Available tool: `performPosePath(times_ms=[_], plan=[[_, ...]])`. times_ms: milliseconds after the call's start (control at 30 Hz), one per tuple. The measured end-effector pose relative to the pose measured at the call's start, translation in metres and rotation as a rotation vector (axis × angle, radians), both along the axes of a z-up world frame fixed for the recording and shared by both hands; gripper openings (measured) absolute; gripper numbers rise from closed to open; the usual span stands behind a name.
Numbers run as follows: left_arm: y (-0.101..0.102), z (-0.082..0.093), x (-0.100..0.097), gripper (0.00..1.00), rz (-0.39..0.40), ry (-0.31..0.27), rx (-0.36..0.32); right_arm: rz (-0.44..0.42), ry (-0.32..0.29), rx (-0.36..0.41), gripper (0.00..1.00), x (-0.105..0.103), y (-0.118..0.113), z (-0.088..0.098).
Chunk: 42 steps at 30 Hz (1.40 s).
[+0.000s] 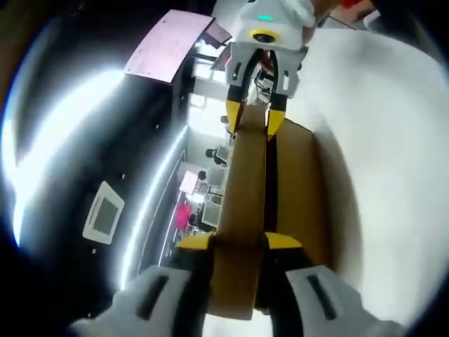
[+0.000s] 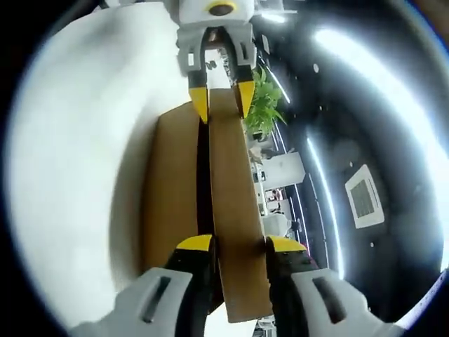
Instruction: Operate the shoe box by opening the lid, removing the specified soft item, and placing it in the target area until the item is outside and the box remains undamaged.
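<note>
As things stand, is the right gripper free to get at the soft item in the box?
Probably not. The right gripper and the left gripper are both shut on the raised lid at opposite ends, so neither is free, and no soft item can be made out.

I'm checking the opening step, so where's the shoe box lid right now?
The brown lid stands raised on edge above the box, pinched at opposite ends by the left gripper and the right gripper, over the white table.
</note>
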<state>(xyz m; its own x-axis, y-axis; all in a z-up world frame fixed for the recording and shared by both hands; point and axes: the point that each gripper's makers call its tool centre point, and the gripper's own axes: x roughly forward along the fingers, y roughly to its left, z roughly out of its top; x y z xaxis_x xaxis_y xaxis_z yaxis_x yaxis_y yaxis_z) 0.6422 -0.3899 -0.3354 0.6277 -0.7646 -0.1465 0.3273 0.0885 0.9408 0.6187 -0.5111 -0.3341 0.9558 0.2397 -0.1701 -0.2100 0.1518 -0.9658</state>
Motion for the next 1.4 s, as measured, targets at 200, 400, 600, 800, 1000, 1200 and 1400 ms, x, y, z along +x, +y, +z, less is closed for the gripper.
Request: performPosePath(times_ms=[200,400,600,800,1000,1200,1400], plan=[[-0.002,0.006,0.003,0.31,0.016,-0.004,0.013,0.001,-0.009,0.001,0.28,0.0,0.0,0.002],[-0.001,0.007,0.005,0.3,0.023,-0.005,0.013,0.007,-0.02,0.009,0.27,0.001,0.0,0.005],[-0.002,0.007,0.011,0.31,0.031,0.004,0.01,0.01,-0.023,0.013,0.27,0.002,0.0,0.006],[-0.001,0.005,0.015,0.31,0.044,0.003,0.008,0.008,-0.027,0.015,0.28,0.003,0.0,0.007],[-0.001,0.007,0.016,0.31,0.042,0.004,0.001,0.011,-0.037,0.019,0.28,0.007,0.001,0.009],[0.0,0.013,0.017,0.31,0.033,0.018,-0.029,0.007,-0.045,0.026,0.28,0.009,0.001,0.016],[-0.001,0.017,0.018,0.32,0.012,0.075,-0.073,0.006,-0.044,0.036,0.28,0.01,0.0,0.017]])
